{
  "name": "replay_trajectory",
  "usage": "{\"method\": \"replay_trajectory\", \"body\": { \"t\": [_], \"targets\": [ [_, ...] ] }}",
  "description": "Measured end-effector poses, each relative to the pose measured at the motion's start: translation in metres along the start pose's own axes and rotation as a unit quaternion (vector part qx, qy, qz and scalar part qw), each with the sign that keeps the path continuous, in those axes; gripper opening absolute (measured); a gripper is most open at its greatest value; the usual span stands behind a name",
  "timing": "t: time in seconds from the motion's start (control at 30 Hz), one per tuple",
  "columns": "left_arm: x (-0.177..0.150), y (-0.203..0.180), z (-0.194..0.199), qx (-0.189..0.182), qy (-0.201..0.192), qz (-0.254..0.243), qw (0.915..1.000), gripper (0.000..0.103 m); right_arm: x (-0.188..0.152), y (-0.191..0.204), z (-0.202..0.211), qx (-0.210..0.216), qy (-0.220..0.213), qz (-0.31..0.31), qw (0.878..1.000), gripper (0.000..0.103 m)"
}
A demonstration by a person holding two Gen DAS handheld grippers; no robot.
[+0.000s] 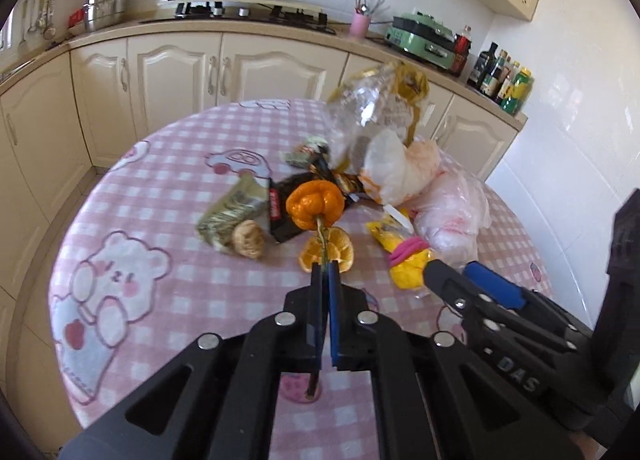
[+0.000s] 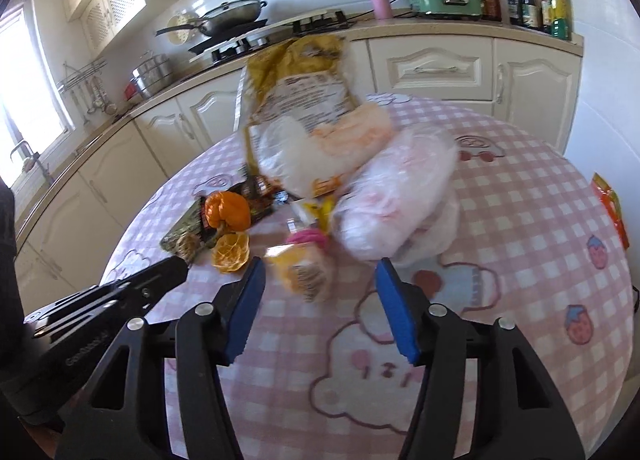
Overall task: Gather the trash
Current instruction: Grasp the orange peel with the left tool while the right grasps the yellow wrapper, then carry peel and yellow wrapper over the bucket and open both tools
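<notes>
the left gripper (image 1: 326, 270) has its two fingers pressed flat together, and a thin green stem (image 1: 321, 242) runs straight from between their tips up to a curled orange peel (image 1: 315, 204) just ahead; a flatter piece of peel (image 1: 328, 254) lies on the pink checked tablecloth (image 1: 180, 284) right at the fingertips, touching or nearly so. whether the stem is truly pinched or only lies in line with the closed tips cannot be told. the right gripper (image 2: 320, 266) has its fingers apart, about half way, with the end of a yellow snack bag (image 2: 306, 270) tied with a pink hair band (image 2: 308, 238) lying between the tips; the pads do not press on it. beyond the right fingers sit a pale plastic bag (image 2: 394, 200) and a tall gold wrapper (image 2: 304, 80), and left of the left fingers a dark wrapper (image 1: 280, 212) and a walnut (image 1: 250, 238). the likely trouble: the stem is slim, so it may slip or snap on lifting and drop the peel, and the yellow bag sits off to the left finger, so closing may only nudge it away.
</notes>
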State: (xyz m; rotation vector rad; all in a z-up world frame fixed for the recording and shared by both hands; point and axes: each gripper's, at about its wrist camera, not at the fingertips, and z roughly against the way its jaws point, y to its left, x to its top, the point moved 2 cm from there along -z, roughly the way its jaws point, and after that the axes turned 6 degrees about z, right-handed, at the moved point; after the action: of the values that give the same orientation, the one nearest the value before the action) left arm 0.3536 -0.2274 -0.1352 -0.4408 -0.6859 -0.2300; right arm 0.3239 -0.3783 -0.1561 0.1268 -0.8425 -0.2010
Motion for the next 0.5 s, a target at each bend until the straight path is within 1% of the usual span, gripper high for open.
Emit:
{"method": "replay_trajectory", "body": {
  "t": [0.03, 0.07, 0.13, 0.27, 0.4, 0.5],
  "targets": [
    [0.001, 0.003, 0.005, 0.0, -0.005, 0.003, 1.0, 0.003, 0.002, 0.003, -0.006, -0.001, 0.006, 0.002, 1.0, 0.044],
    [0.002, 0.006, 0.01, 0.001, -0.01, 0.005, 0.9999, 0.003, 0.004, 0.006, -0.011, 0.0, 0.013, 0.004, 1.0, 0.034],
    [0.004, 0.014, 0.022, 0.0, -0.019, 0.009, 0.9998, 0.003, 0.006, 0.009, -0.018, 0.004, 0.019, 0.002, 1.0, 0.026],
    [0.006, 0.025, 0.045, -0.002, -0.039, 0.013, 0.9991, 0.003, 0.005, 0.02, -0.011, -0.001, 0.012, 0.01, 1.0, 0.023],
    [0.008, 0.042, 0.073, -0.006, -0.062, 0.025, 0.9977, 0.003, 0.007, 0.046, 0.013, -0.008, -0.02, 0.029, 0.999, 0.022],
    [0.005, 0.058, 0.095, -0.002, -0.077, 0.034, 0.9965, 0.003, 0.01, 0.068, 0.029, 0.001, -0.037, 0.045, 0.998, 0.022]
  ]
}}
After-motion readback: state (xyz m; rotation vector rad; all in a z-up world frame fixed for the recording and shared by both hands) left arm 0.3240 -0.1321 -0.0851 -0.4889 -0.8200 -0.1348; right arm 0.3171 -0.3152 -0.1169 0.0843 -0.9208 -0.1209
